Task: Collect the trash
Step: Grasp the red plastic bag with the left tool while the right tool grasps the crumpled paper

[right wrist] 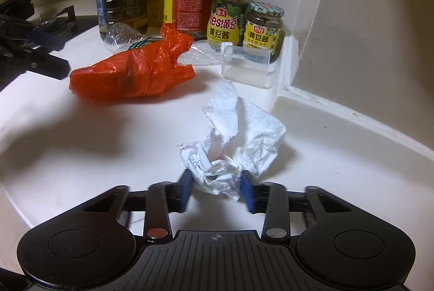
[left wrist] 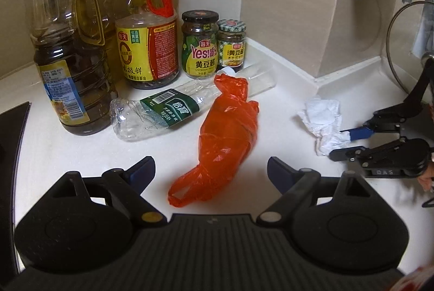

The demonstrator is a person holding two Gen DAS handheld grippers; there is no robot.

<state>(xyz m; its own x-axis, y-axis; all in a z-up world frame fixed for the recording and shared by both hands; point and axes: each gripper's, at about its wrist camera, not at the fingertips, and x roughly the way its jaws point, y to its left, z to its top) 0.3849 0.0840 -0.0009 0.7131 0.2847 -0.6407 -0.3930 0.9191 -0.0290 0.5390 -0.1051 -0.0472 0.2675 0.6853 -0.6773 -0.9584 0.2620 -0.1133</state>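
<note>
White countertop [left wrist: 81,160], left fingers [left wrist: 211,173] spread over orange bag [left wrist: 227,128], right fingers [right wrist: 217,189] pinching tissue [right wrist: 238,133].

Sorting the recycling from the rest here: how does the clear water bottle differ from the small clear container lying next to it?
The water bottle is crushed and crinkled; the small clear container keeps its smooth, straight-sided shape. The bottle carries a green label with a barcode; the container has no label. The bottle looks longer. Both are transparent, apparently empty, and lie on their sides on the white counter before the sauce jars.
</note>
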